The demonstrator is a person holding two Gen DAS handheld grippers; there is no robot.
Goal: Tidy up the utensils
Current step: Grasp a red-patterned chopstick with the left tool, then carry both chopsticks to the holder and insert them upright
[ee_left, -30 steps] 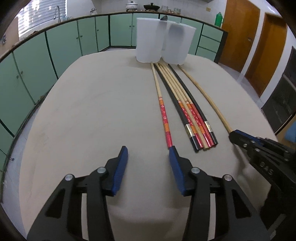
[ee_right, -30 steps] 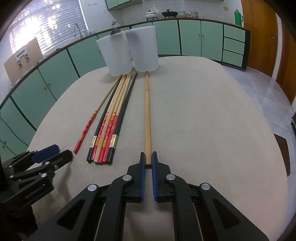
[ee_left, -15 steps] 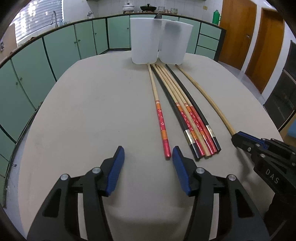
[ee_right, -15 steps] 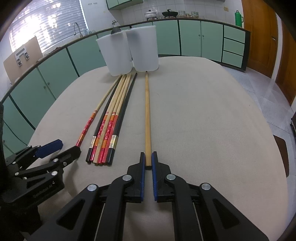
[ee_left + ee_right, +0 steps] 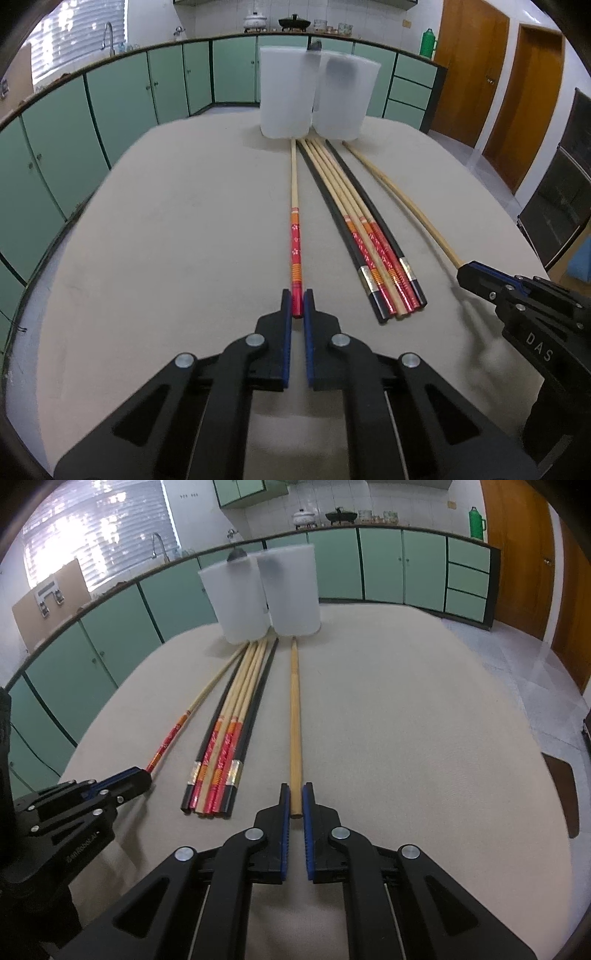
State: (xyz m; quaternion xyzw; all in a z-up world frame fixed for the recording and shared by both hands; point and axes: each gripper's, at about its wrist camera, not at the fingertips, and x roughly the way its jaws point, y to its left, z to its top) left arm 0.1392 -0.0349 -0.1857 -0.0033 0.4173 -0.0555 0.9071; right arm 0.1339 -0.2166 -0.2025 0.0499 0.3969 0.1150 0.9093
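My left hand-held gripper (image 5: 297,302) pinches just the red stick's (image 5: 295,236) end, and my right hand-held gripper (image 5: 295,799) pinches the plain stick's (image 5: 294,716) end. Lifted like this, either could swing, slip out, or bump the cups (image 5: 284,96).

Window (image 5: 99,535) glare, fisheye-bent edges, slight blur

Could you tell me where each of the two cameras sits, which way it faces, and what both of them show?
Left wrist view: on the left gripper, looking forward and down along its fingers, which have just closed on the red-ended chopstick; the right gripper shows at the right edge.
Right wrist view: on the right gripper, facing likewise, shut on the plain wooden chopstick; the left gripper shows at the left.
Shared: the table, the bundle of chopsticks and the two white containers.
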